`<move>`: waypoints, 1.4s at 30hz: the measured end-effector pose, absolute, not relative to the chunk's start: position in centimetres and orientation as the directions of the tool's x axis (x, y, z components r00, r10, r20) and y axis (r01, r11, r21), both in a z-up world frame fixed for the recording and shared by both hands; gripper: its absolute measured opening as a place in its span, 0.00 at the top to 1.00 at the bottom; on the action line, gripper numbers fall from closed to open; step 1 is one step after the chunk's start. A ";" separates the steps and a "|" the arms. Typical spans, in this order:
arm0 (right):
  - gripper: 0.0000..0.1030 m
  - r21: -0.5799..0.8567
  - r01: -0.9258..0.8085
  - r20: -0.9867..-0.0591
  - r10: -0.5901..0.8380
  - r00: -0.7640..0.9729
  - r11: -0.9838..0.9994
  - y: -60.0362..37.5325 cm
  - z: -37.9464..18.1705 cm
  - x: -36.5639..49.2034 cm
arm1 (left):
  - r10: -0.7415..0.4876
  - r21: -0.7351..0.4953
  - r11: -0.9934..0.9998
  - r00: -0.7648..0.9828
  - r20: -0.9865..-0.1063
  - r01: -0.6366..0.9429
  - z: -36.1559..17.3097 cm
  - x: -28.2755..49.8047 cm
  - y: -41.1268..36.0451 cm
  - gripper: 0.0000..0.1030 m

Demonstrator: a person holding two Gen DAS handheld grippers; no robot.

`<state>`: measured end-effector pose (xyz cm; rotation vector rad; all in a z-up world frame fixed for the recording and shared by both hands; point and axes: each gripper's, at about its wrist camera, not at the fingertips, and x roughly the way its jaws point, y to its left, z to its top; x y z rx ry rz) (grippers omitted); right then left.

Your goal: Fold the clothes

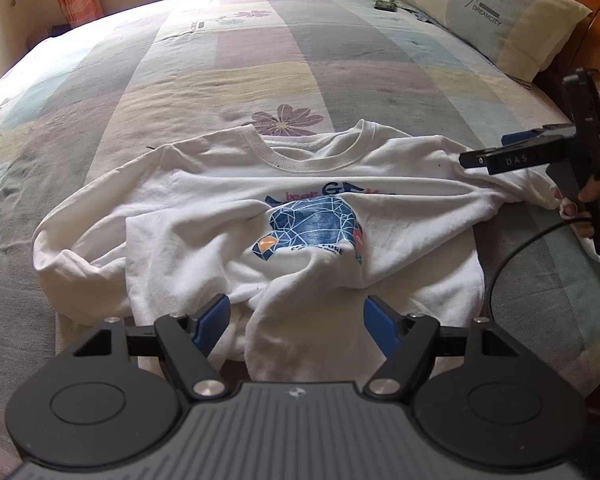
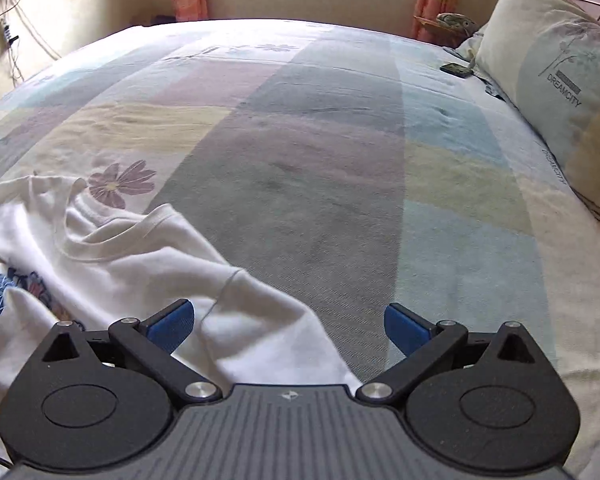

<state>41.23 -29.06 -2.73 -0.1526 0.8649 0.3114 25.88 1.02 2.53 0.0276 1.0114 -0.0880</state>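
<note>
Lying rumpled on the bed (image 1: pixel 260 60) — white sweatshirt (image 1: pixel 204 216); left gripper (image 1: pixel 296 320) spread; right gripper (image 2: pixel 288 324) spread — both empty.

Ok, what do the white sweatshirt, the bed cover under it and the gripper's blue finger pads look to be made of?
Sweatshirt: soft matte knit, probably cotton jersey or fleece, judging by its ribbed collar and limp folds.
Bed cover: woven cloth, matte, with a fine diagonal weave showing and printed pastel blocks.
Blue pads: smooth, slightly dull, likely rubber or soft plastic, though the look leaves that open; they sit on hard black plastic arms.
</note>
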 end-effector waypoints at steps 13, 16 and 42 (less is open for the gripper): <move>0.00 0.178 -0.297 -0.807 0.312 0.501 0.938 -23.1 -3.0 31.0 | 0.003 -0.066 0.989 0.466 -0.885 -0.133 -0.6 22.6 11.6 0.28; 0.00 0.122 -0.306 -0.816 0.270 0.510 0.944 -21.3 -2.1 31.0 | -0.071 -0.132 0.987 0.479 -0.875 -0.094 -1.8 23.6 12.1 0.28; 0.00 0.009 -0.578 -0.791 0.360 0.495 0.816 -2.0 3.0 30.7 | -0.245 -0.297 0.955 0.557 -0.794 -0.002 -3.5 21.4 20.2 0.24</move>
